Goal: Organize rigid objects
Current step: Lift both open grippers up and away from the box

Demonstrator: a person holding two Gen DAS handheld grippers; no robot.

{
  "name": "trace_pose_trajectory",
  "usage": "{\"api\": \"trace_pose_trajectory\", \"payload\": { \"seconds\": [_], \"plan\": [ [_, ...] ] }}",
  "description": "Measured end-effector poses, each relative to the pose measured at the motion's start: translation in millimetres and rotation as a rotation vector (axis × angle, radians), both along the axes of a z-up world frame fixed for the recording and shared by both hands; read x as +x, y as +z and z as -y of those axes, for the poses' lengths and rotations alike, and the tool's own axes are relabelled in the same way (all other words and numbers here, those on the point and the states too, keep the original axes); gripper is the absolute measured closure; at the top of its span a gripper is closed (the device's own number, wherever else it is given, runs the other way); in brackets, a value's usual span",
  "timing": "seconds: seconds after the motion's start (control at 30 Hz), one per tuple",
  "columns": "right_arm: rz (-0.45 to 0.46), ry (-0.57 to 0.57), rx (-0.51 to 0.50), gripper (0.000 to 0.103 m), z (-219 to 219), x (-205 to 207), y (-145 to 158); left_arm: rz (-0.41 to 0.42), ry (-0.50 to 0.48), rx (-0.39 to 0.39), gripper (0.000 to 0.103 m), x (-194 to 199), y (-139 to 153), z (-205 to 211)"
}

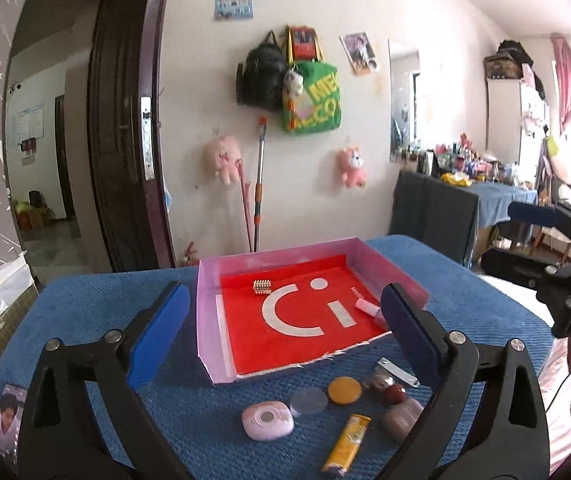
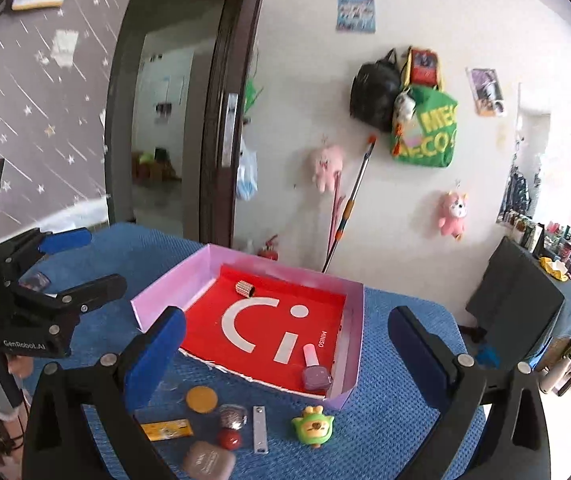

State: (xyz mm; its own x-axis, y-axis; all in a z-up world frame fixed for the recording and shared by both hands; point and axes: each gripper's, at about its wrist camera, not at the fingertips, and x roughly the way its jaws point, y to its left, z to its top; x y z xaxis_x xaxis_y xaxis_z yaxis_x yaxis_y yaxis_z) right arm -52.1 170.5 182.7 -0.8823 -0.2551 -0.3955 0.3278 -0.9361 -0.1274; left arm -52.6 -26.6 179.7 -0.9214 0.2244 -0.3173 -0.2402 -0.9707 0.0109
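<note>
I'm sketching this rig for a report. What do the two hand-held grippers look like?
Each hand-held gripper, left and right, is a black frame with silver pivot bolts and two fingers with blue pads. The left body carries white GenRobot.AI lettering and an orange tab.

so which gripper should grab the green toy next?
Right. The green toy lies between the open right gripper fingers in its view, beside the tray corner. The left gripper, also open, doesn't show it.
</note>
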Motion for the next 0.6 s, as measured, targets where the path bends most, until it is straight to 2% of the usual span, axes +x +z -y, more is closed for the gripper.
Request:
{"api": "trace_pose_trajectory", "payload": {
  "seconds": [0.33,0.6],
  "plan": [
    [-0.06,-0.057,-0.035,0.0,-6,55,-20,-0.016,0.033,0.06,0.002,42,-13,3],
    [-0.042,-0.103,-0.1,0.0,-14,76,-53,0.073,0.072,0.093,0.002,47,-49,6]
  ]
}}
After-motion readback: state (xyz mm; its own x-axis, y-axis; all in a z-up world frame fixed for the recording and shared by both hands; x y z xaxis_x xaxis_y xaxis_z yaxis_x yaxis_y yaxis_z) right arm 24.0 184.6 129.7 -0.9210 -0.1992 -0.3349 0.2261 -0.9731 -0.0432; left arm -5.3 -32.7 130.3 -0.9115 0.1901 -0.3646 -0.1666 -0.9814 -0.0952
